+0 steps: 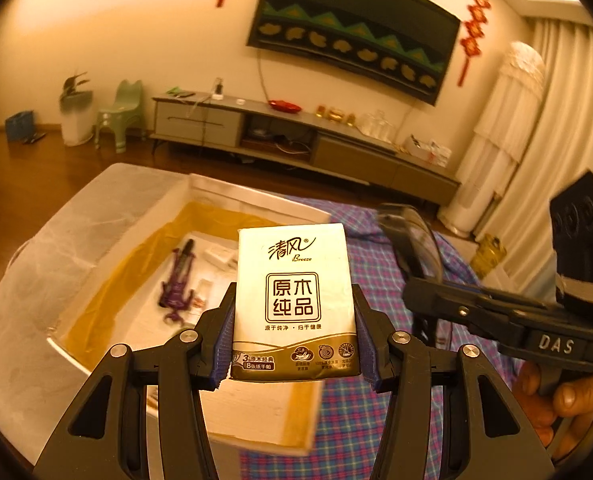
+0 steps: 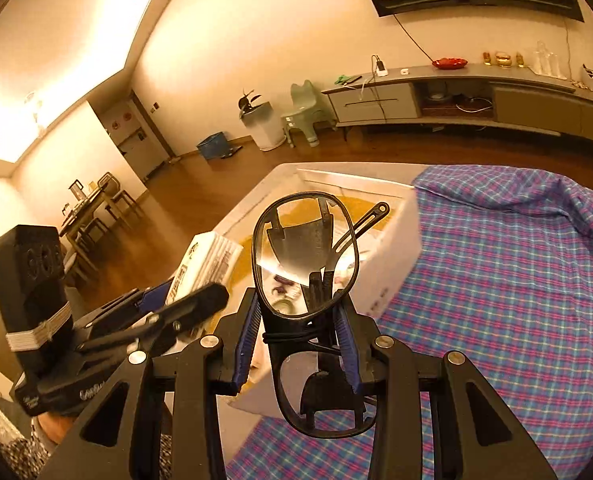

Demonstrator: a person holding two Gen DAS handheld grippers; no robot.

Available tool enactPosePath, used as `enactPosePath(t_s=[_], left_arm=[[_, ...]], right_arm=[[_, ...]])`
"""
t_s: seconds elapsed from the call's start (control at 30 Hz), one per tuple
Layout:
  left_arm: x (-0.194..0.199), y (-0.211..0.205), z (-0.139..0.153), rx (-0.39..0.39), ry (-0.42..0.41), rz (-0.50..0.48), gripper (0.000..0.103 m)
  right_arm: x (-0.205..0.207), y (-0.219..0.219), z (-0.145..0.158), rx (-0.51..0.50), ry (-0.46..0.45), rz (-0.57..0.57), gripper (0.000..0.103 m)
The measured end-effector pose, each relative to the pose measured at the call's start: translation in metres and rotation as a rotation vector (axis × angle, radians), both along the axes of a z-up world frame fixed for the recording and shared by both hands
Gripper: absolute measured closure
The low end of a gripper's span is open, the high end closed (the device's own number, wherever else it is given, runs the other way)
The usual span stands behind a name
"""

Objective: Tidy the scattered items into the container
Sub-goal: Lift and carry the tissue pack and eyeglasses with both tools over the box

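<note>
The left gripper [image 1: 294,320] clamps a tissue pack [image 1: 294,304] above the white box [image 1: 96,216], while the right gripper [image 2: 302,340] beside it grips folded black glasses [image 2: 308,264].

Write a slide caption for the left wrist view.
Left tongs hold a tissue pack above the white box.

A green chair [image 1: 120,114] stands beside a white bin [image 1: 74,120], near a long cabinet [image 1: 296,136]

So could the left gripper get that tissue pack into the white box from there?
Probably yes: the left gripper holds the tissue pack beside the open white box, with nothing between them.
</note>
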State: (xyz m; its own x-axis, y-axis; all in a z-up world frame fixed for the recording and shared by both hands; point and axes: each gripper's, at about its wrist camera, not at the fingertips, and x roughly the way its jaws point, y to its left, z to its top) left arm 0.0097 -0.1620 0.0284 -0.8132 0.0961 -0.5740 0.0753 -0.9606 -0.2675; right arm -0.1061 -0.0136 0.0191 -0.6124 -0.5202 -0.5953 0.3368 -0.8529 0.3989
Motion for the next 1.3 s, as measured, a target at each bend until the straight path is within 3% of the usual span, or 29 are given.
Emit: enactPosePath(t_s=[0.37, 0.7, 1.0, 1.3], left_arm=[[-0.006, -0.04, -0.017, 0.002, -0.006, 0.076, 0.05], [-0.02, -0.066, -0.045, -0.033, -0.076, 0.133, 0.05], [-0.022, -0.092, -0.054, -0.103, -0.118, 0.166, 0.05], [-0.027, -0.093, -0.071, -0.205, -0.187, 0.153, 0.05]], right_arm=[[-0.013, -0.021, -0.006, -0.082, -0.024, 0.021, 0.065], [-0.024, -0.042, -0.009, -0.092, -0.027, 0.047, 0.065], [-0.051, -0.068, -0.028, -0.068, -0.084, 0.062, 0.065], [-0.081, -0.085, -0.053, -0.074, -0.173, 0.006, 0.065]])
